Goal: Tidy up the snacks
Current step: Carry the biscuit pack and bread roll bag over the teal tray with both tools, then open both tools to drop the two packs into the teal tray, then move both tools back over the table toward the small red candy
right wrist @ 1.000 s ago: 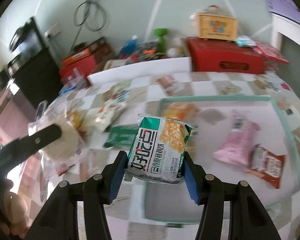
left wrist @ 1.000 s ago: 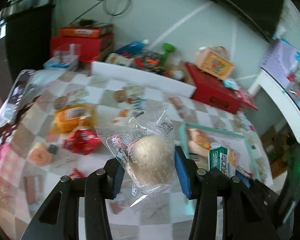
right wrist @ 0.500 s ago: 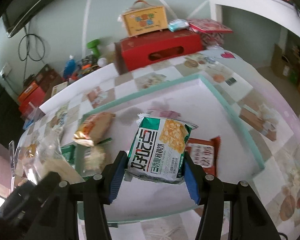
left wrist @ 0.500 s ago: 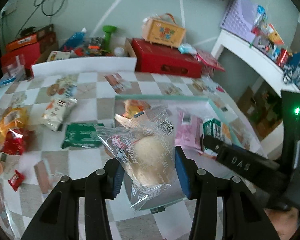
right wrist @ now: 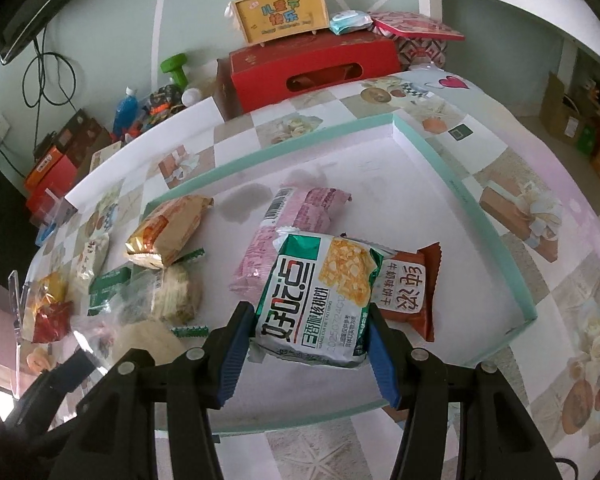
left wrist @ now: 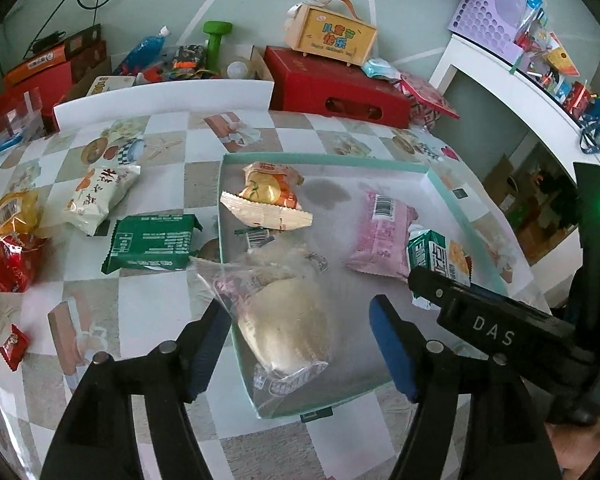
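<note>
A bun in a clear bag lies between the spread blue pads of my left gripper, at the near left corner of the teal-rimmed tray. The jaws are opening and the pads stand clear of the bag. My right gripper is shut on a green-and-white cracker packet, held just above the tray floor. Below it lie a pink packet and a brown-red packet. The right gripper's finger and its packet also show in the left wrist view.
An orange packet lies in the tray's far left. Left of the tray, on the checked cloth, lie a green packet, a white packet and red and yellow packets. A red box stands behind; a white shelf is at right.
Both grippers swung from the cloth over to the tray. The left jaws have spread and the bun bag has dropped out of their grip. The right still holds its packet.
</note>
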Available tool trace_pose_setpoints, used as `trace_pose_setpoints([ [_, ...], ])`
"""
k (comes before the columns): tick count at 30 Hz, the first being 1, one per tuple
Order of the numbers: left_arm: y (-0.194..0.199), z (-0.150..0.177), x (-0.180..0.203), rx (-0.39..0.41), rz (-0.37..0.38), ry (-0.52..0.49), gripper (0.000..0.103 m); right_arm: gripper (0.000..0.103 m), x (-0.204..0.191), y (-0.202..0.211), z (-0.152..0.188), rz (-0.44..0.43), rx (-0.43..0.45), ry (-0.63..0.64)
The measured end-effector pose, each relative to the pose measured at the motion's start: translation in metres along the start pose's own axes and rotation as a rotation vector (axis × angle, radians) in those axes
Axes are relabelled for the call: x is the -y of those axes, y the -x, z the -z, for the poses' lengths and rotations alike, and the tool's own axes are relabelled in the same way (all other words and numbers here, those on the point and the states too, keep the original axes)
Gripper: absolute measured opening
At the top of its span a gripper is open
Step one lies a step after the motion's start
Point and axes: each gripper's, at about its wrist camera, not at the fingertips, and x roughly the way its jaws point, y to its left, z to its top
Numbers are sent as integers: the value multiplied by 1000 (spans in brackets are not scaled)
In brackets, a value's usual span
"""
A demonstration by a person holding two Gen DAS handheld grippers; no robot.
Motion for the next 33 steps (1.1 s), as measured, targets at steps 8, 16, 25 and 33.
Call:
trace_pose_setpoints([
  [8,11,-4,-10,39,-30,18,81,61,1,-5,-1,-3,-18,-8],
  [16,19,-7,-33,66,-76,81,88,82,0,-7,0,0,-23,-7],
  [25,19,-5,-81,62,-253,234,102,89,-2,-9,1,9,-31,9],
  [33,23,1,-120,34,-365,322,102,103,-8,-8,2,14,-16,44],
])
